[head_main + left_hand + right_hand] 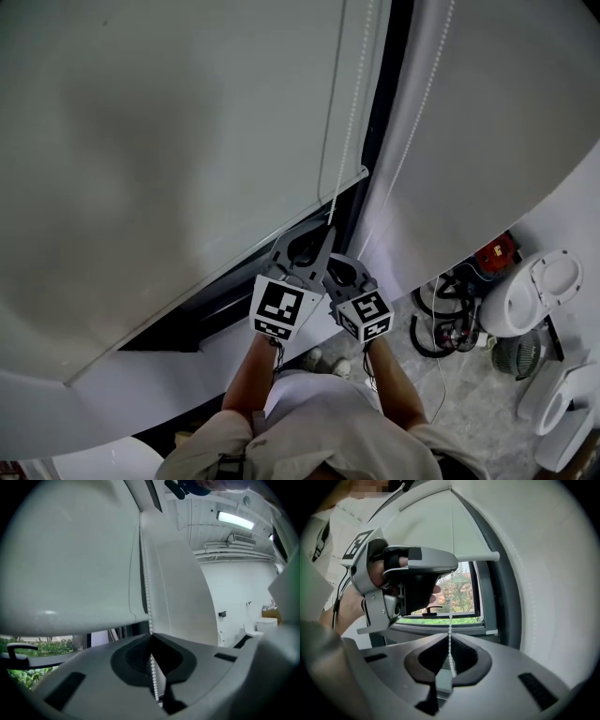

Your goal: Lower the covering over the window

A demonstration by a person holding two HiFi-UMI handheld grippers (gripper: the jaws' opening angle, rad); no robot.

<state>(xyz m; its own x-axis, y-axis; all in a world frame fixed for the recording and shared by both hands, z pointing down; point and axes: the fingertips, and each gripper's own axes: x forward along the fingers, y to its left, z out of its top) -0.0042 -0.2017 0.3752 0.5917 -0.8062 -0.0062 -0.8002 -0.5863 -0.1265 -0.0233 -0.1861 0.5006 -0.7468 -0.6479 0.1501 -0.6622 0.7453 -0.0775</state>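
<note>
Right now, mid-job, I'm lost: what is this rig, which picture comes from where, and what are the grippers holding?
There is no robot arm here: a person holds a two-jaw gripper in each hand. The head view looks down from the person's head. The left gripper shows on its left and the right gripper beside it, each with a marker cube. The other two pictures come from cameras riding on the grippers, looking along their jaws. In front hangs a white roller blind, part way down over a window. Both grippers are shut on the blind's bead chain. In the right gripper view, the left one grips it higher up.
</note>
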